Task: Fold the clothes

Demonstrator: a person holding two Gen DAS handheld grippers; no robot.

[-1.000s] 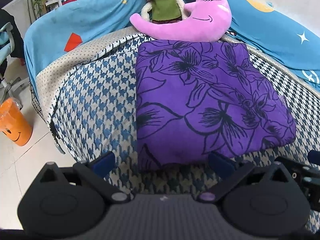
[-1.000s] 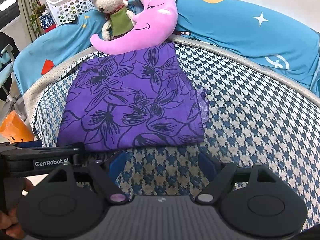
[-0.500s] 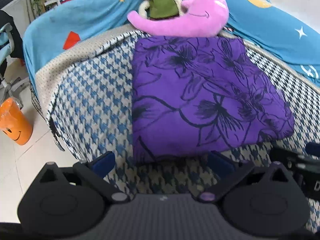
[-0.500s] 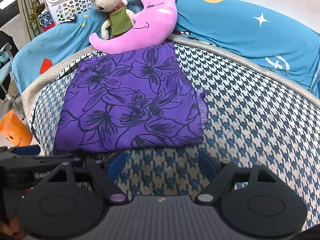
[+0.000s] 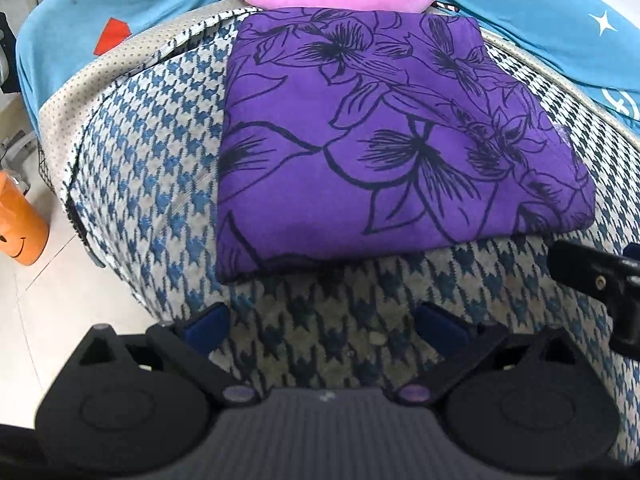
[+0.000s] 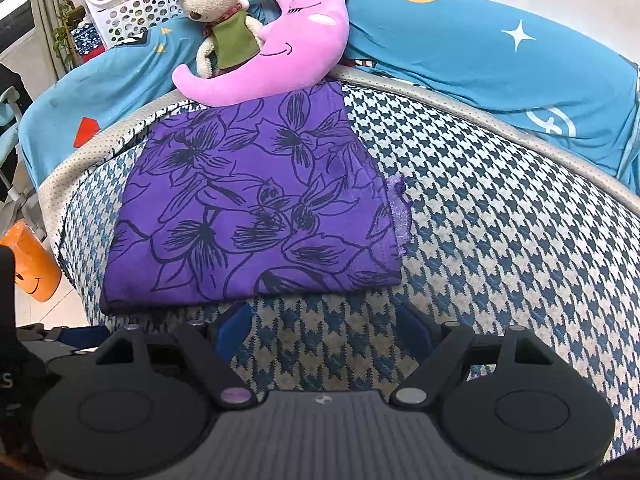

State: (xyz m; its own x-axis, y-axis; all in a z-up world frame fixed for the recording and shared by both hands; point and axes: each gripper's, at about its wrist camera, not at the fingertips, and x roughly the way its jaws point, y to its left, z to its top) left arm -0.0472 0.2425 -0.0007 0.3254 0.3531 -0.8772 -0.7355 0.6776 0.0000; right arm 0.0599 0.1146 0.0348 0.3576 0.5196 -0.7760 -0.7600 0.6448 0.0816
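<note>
**Purple cloth lies folded as both grippers pull back**

Purple flowered cloth [image 5: 384,140] rests as a neat rectangle on the houndstooth bed [image 6: 500,240], its far edge touching the pink moon pillow [image 6: 288,60]; a thin strip of trim pokes out along its right side. Over the last second both views have drawn away from the near hem, showing more bare bedcover between fingers and fabric; the left gripper [image 5: 324,326] and right gripper [image 6: 324,324] hover with jaws spread and nothing between them. The retreat suggests this fold is finished and the cloth released; whether another fold follows cannot be told. Behind the plush rabbit [image 6: 216,16] a white basket [image 6: 132,12] stands at the bed's far side, its contents too indistinct to name; an orange cup [image 5: 20,224] with a smiling face sits on the floor, interior hidden.
</note>
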